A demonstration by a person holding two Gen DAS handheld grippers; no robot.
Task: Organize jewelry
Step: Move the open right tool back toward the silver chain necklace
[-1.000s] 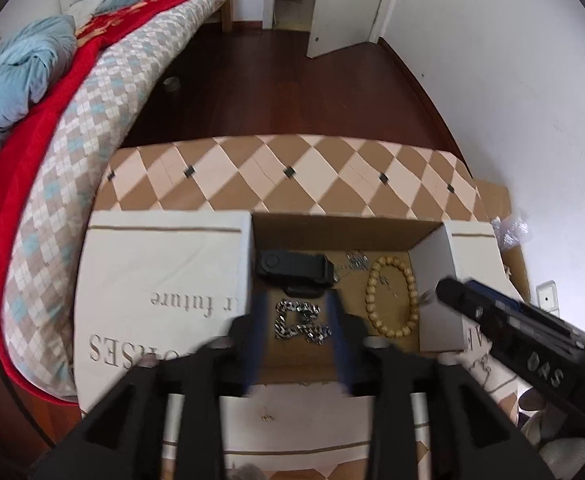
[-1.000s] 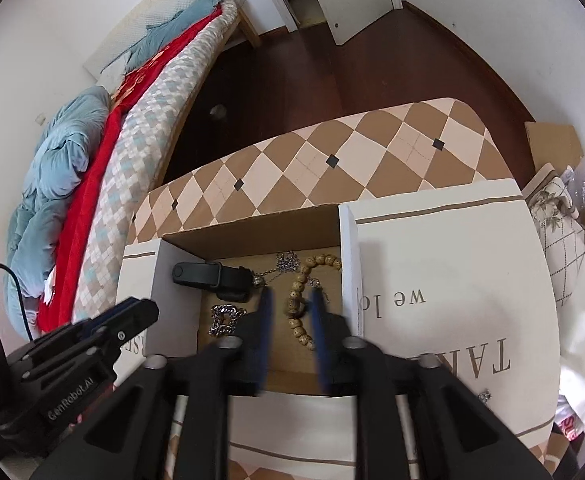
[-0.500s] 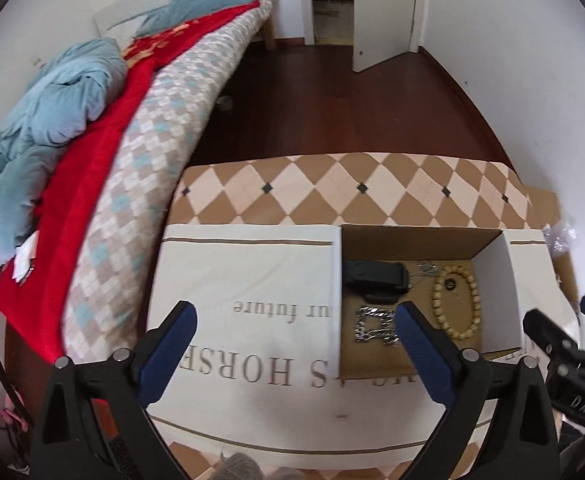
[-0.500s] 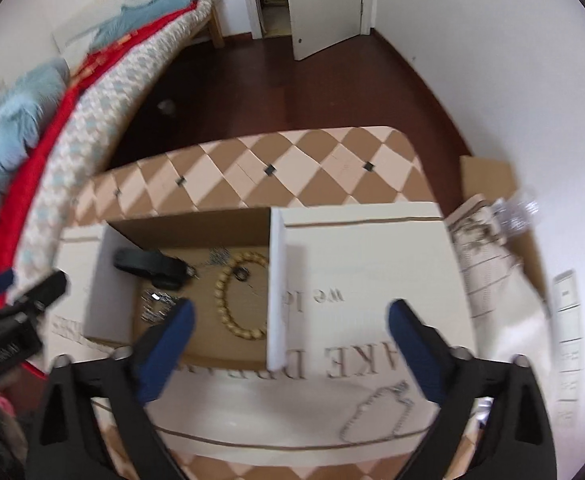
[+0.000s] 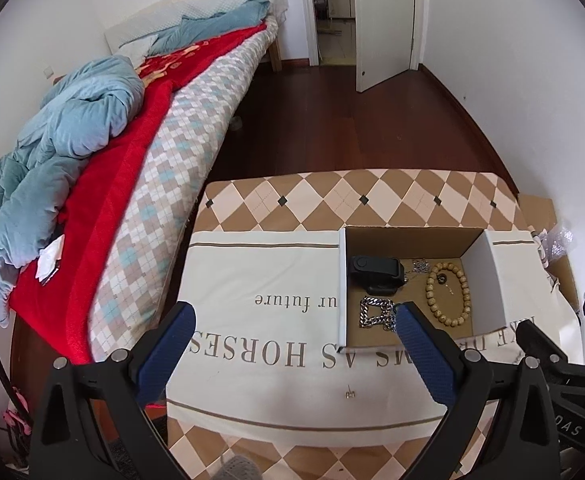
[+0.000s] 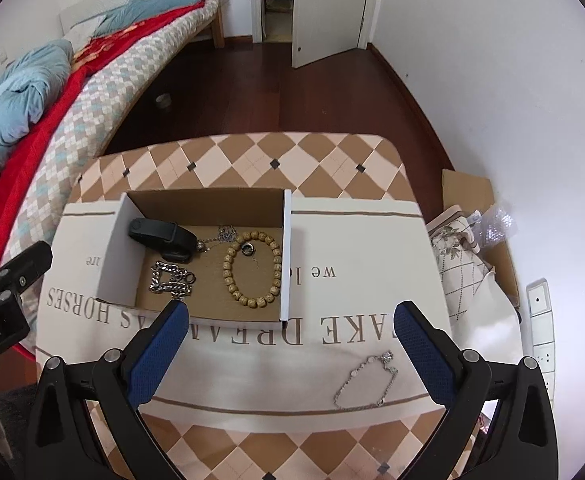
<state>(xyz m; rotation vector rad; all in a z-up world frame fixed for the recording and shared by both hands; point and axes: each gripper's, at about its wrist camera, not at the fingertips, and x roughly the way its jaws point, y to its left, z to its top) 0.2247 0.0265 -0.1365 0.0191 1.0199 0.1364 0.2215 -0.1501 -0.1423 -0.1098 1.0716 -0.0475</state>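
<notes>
Printed words on cloth point(image 6: 252, 332) partly hidden under cardboard box point(image 6: 287, 256), only fragments readable; thin silver necklace point(image 6: 225, 235) partly behind black band point(image 6: 160, 236), shape too fine to tell; left finger point(image 5: 422, 350) covers corner of chunky chain point(image 5: 374, 312); bed point(image 5: 92, 160) cut by left edge; right gripper point(image 5: 564, 360) only partly in left view

The box point(image 6: 208, 204) is matt brown cardboard inside, with smooth white walls. In it lie a bracelet point(image 6: 252, 269) of dull wooden beads, a shiny metal chain point(image 6: 171, 279) and a black matt plastic band point(image 6: 160, 234). A thin bright metal anklet point(image 6: 366, 382) rests on the cream cloth point(image 6: 252, 360). The grippers' pads point(image 6: 158, 354) look like rough blue rubber on black plastic. The floor point(image 6: 292, 92) is glossy dark wood.
</notes>
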